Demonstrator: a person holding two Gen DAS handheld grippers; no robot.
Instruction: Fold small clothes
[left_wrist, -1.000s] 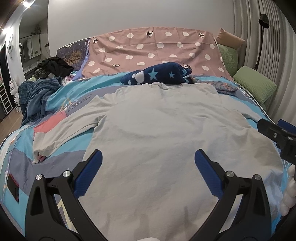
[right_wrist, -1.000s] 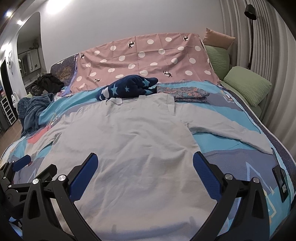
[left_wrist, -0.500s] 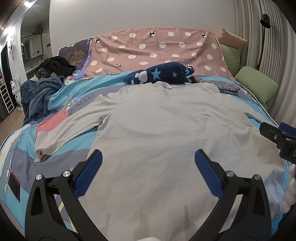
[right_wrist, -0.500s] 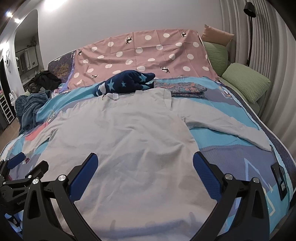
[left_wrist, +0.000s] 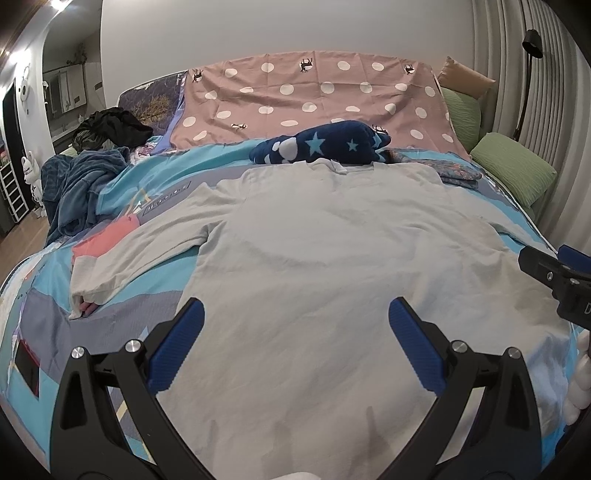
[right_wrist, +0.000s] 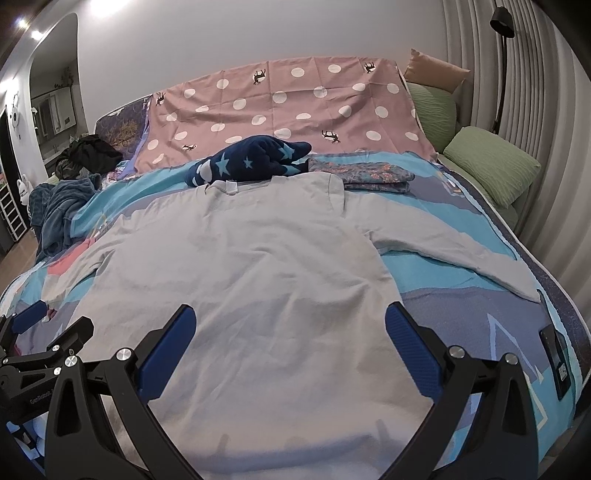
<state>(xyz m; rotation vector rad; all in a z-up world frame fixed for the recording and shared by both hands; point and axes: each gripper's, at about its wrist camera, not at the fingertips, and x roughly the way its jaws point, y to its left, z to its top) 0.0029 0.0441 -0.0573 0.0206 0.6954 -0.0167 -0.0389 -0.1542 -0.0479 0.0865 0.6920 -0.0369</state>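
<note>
A light grey long-sleeved shirt (left_wrist: 332, 251) lies spread flat on the bed, collar away from me, both sleeves out to the sides; it also shows in the right wrist view (right_wrist: 251, 266). My left gripper (left_wrist: 295, 317) is open and empty, hovering over the shirt's lower left part. My right gripper (right_wrist: 290, 321) is open and empty over the lower right part. Each gripper shows at the edge of the other's view: the right one (left_wrist: 554, 273), the left one (right_wrist: 40, 332).
The bed has a blue patterned cover (right_wrist: 461, 221). A navy star blanket (left_wrist: 325, 146) and a folded floral garment (right_wrist: 362, 173) lie past the collar. A pink dotted cloth (left_wrist: 314, 99), green pillows (left_wrist: 513, 166), dark clothes (left_wrist: 81, 184) ring the bed.
Both grippers have drifted slightly; the view shifted a little toward the hem side. The shirt has not moved and both grippers stay open.
</note>
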